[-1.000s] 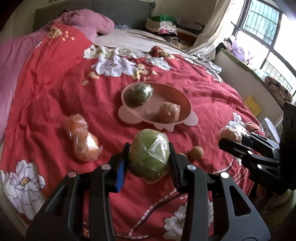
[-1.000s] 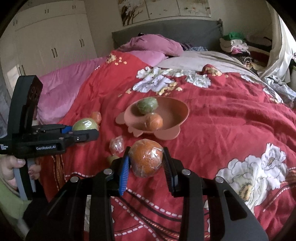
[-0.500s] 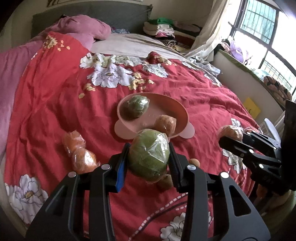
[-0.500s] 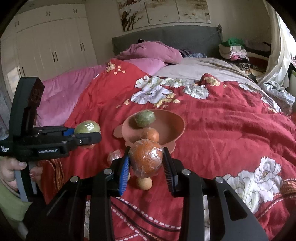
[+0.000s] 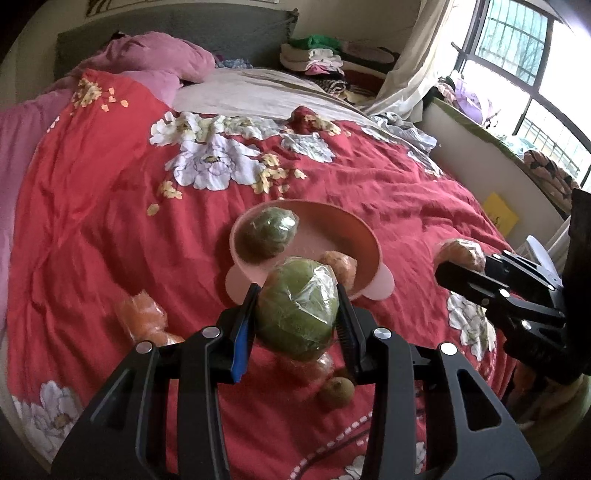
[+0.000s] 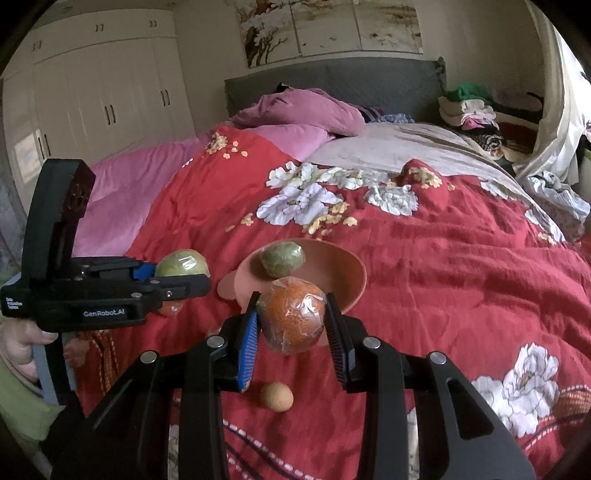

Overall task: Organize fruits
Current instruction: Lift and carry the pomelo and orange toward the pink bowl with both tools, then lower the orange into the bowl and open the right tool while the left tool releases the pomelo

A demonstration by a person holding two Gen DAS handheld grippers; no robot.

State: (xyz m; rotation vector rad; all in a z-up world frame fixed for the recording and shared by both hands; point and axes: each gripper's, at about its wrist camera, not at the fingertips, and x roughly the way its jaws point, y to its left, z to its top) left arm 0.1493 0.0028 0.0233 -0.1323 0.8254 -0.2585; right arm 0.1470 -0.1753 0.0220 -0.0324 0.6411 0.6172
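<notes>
Ideally both clamped tongs, the left gripper (image 5: 297,325) pinching a plastic-wrapped green fruit (image 5: 297,319) and the right gripper (image 6: 291,321) a plastic-wrapped orange (image 6: 291,315), clear the shallow pink bowl's (image 5: 369,243) rim before lowering and releasing gently.

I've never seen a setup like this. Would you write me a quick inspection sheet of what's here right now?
Surface: bed with a red floral quilt, rumpled.
Job's things: pink bowl holding a wrapped green fruit and a wrapped orange; more wrapped oranges and a small brown fruit loose on the quilt.
Clutter: pink blanket, clothes pile.
Grippers: left gripper shut on a wrapped green fruit; right gripper shut on a wrapped orange; both near the bowl.
Cables: nothing seen.
Surroundings: wardrobe, headboard, window, wall pictures.
</notes>
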